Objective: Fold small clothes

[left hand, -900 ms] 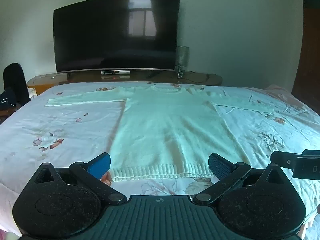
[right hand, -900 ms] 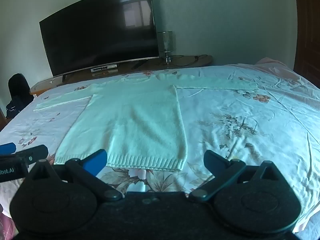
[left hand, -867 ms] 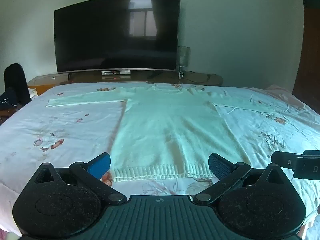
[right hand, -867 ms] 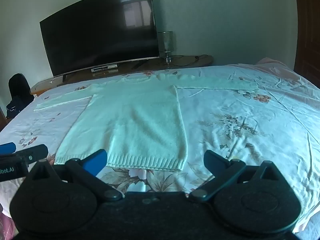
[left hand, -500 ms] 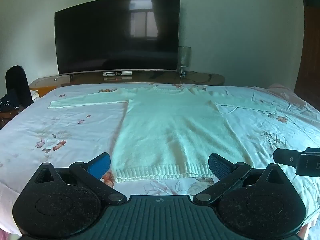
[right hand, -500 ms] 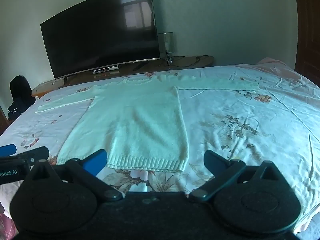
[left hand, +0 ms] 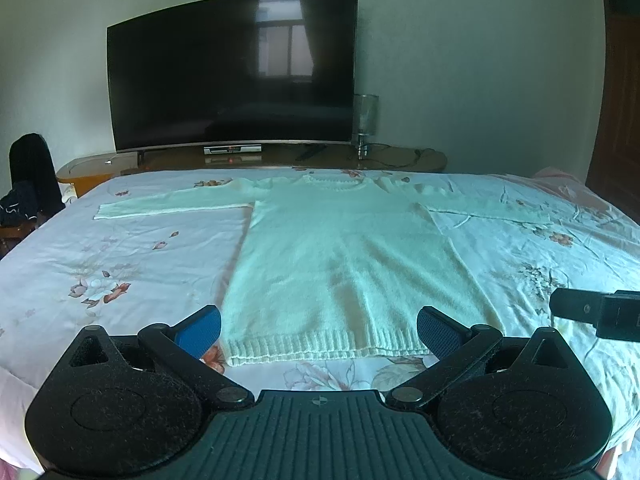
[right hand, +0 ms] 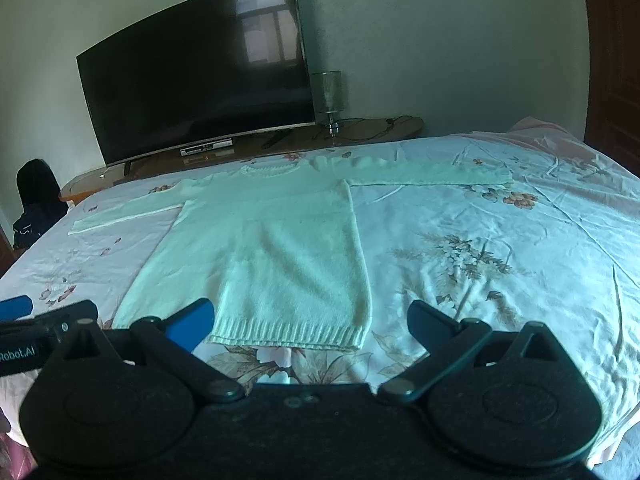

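Pale sweater (left hand: 344, 256) spread flat on the floral bed (left hand: 120, 264)
Sleeves out sideways, ribbed hem nearest; left gripper (left hand: 319, 330) and right gripper (right hand: 310, 320) both hover wide apart, empty, just before that hem.

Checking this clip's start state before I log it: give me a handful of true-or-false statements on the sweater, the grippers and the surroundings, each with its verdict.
1. The sweater lies flat on the bed with both sleeves spread out sideways. True.
2. The left gripper is clamped on the sweater's ribbed hem. False: its jaws are wide apart and hold nothing; the hem lies on the bed beyond the fingertips.
3. The right gripper is open and empty. True.
4. The sweater is already folded in half. False: it is fully laid out, collar at the far end, hem at the near end.
5. The television beyond the bed shows a bright picture. False: the screen is dark, with only a window reflection.
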The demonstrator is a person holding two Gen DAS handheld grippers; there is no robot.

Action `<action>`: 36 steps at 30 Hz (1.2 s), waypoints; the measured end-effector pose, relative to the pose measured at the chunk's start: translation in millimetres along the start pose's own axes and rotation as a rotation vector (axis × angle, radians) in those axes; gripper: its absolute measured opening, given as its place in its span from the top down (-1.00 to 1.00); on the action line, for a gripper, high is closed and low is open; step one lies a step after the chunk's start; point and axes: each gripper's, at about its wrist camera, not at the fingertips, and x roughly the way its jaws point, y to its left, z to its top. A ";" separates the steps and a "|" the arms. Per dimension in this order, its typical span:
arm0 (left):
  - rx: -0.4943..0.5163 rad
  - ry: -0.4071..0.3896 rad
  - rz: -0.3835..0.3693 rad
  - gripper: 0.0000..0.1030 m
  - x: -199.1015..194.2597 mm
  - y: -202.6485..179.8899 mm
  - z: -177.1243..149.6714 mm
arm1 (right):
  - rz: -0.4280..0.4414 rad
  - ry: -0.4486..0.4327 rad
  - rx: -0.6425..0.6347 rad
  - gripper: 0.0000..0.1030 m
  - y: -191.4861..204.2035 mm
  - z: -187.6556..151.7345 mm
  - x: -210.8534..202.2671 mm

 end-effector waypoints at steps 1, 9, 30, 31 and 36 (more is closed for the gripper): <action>-0.001 0.000 0.001 -1.00 -0.3 -0.1 -0.3 | 0.000 0.000 0.003 -0.99 -0.5 0.3 0.0; 0.006 -0.002 0.002 -1.00 -0.1 -0.2 1.4 | -0.001 0.003 0.004 -0.99 0.0 0.2 -0.3; -0.001 0.003 0.009 -1.00 2.8 3.7 3.0 | 0.005 -0.002 0.004 -0.99 -0.2 -1.1 4.5; 0.000 0.003 0.009 -1.00 2.6 3.8 2.9 | 0.005 -0.001 0.004 -0.99 -0.1 -1.0 5.0; -0.002 0.002 0.011 -1.00 2.2 4.6 2.1 | 0.013 0.001 0.002 -0.99 -1.0 -0.7 5.1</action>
